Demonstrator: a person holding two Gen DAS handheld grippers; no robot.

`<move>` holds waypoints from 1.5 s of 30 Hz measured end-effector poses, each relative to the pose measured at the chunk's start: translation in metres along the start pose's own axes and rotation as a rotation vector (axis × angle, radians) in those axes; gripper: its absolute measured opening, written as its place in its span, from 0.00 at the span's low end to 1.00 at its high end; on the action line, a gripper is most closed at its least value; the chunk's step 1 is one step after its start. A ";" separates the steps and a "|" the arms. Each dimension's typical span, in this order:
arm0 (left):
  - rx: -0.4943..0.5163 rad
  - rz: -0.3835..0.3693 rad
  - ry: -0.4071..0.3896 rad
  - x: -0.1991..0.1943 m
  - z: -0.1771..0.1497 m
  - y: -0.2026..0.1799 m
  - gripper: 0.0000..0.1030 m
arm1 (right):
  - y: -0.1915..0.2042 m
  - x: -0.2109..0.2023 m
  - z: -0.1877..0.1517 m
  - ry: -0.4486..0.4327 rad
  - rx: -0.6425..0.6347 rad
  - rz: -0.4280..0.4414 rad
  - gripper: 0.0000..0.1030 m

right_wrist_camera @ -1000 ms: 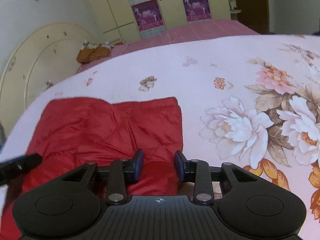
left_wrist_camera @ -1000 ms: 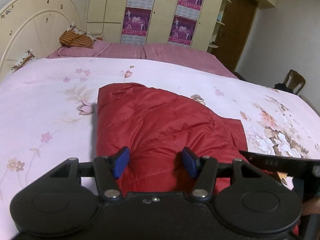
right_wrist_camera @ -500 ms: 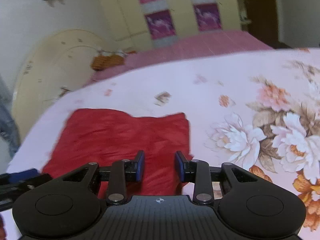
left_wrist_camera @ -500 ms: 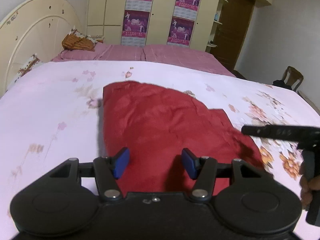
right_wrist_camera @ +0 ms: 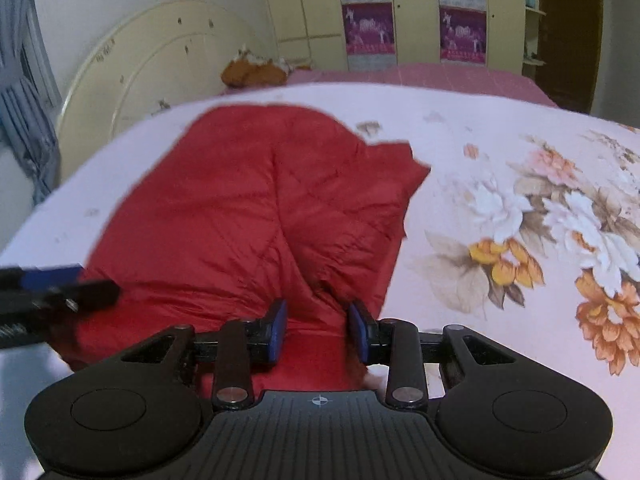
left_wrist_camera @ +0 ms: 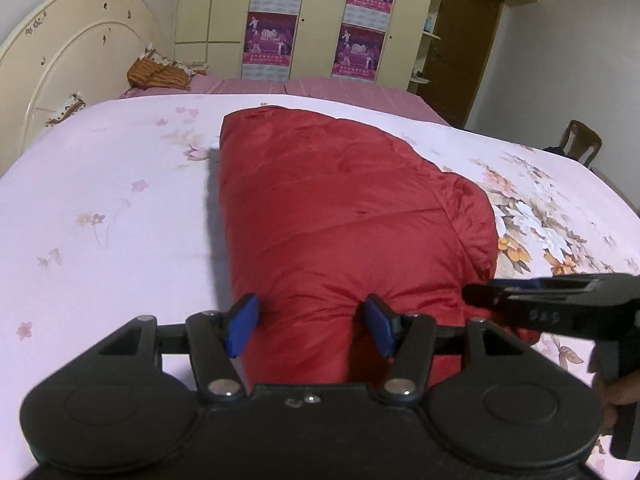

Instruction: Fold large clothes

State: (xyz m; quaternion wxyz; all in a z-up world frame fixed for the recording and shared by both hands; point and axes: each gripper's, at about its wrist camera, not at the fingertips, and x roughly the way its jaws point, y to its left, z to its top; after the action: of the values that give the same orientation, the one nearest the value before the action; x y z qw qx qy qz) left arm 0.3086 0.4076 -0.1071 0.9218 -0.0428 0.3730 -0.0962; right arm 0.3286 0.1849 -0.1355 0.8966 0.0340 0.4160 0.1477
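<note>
A red quilted garment [left_wrist_camera: 344, 216] — a padded jacket or similar, too bunched to name surely — lies on the floral bedspread [left_wrist_camera: 100, 208] of the bed, its near end raised toward both cameras while the far end rests on the cover. The left gripper [left_wrist_camera: 310, 330] has its blue pads [left_wrist_camera: 241, 330] spread wide, with the near edge of the red cloth bulging up between them; whether the pads actually press the fabric cannot be told. The right gripper [right_wrist_camera: 318, 330] stands narrower, its pads set on either side of a gathered ridge of the same cloth, which looks pinched there, though the contact itself is partly hidden. In the left view the right tool shows at the garment's right edge, so the two work the near hem side by side. The garment already reads as a fairly compact, roughly rectangular block with no sleeves spread out, which suggests the side folds are done. What seems left is to carry the lifted near end over the far half and flatten the bundle — a loose flap at its far right corner [right_wrist_camera: 404, 168] may need tucking.
</note>
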 end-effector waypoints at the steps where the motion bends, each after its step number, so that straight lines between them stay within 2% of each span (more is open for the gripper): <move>1: -0.003 0.005 0.003 0.000 0.001 0.000 0.59 | -0.001 0.003 0.000 0.006 -0.002 0.000 0.32; 7: -0.078 0.038 0.053 0.001 0.007 0.000 0.75 | -0.002 0.012 0.001 0.036 -0.023 -0.003 0.32; 10: -0.083 0.069 0.065 0.001 0.009 -0.003 0.86 | -0.003 0.015 0.004 0.062 -0.016 0.002 0.33; 12: -0.080 0.085 0.072 0.002 0.009 -0.006 0.97 | -0.002 0.016 0.005 0.070 -0.040 0.001 0.33; 18: -0.096 0.187 0.125 0.008 0.011 -0.021 1.00 | -0.001 0.013 0.010 0.090 -0.066 0.005 0.34; 19: -0.094 0.205 0.123 0.006 0.011 -0.025 1.00 | -0.001 0.011 0.011 0.091 -0.063 0.001 0.40; 21: -0.071 0.242 0.099 0.000 0.009 -0.036 1.00 | -0.002 0.010 0.011 0.092 -0.066 -0.042 0.63; 22: -0.052 0.255 0.092 -0.004 0.008 -0.040 1.00 | -0.004 0.010 0.011 0.093 -0.067 -0.074 0.80; 24: -0.017 0.271 0.108 -0.011 0.008 -0.052 1.00 | -0.010 0.003 0.012 0.094 -0.043 -0.057 0.82; 26: 0.006 0.272 0.126 -0.021 0.005 -0.062 1.00 | -0.015 -0.012 0.011 0.069 -0.017 -0.057 0.82; 29: -0.026 0.303 0.126 -0.043 0.000 -0.076 0.96 | -0.014 -0.046 0.003 0.018 -0.009 -0.030 0.82; 30: -0.033 0.318 0.114 -0.053 -0.003 -0.080 0.92 | -0.011 -0.058 0.001 0.004 -0.017 -0.018 0.82; 35: -0.086 0.379 -0.003 -0.117 -0.023 -0.106 0.92 | 0.001 -0.127 -0.022 -0.053 -0.055 0.050 0.83; 36: -0.096 0.380 -0.021 -0.133 -0.029 -0.112 0.93 | 0.004 -0.142 -0.027 -0.064 -0.063 0.059 0.85; 38: -0.101 0.373 -0.041 -0.157 -0.036 -0.123 0.93 | 0.008 -0.176 -0.041 -0.101 -0.082 0.080 1.00; 45: -0.109 0.383 -0.078 -0.236 -0.067 -0.156 0.95 | 0.013 -0.279 -0.077 -0.226 -0.065 0.089 1.00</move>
State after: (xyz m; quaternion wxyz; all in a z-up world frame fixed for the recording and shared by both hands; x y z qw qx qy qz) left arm 0.0733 0.3036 0.0291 0.9334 -0.0245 0.3430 0.1027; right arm 0.0975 0.1106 0.0222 0.9310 0.0396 0.3052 0.1961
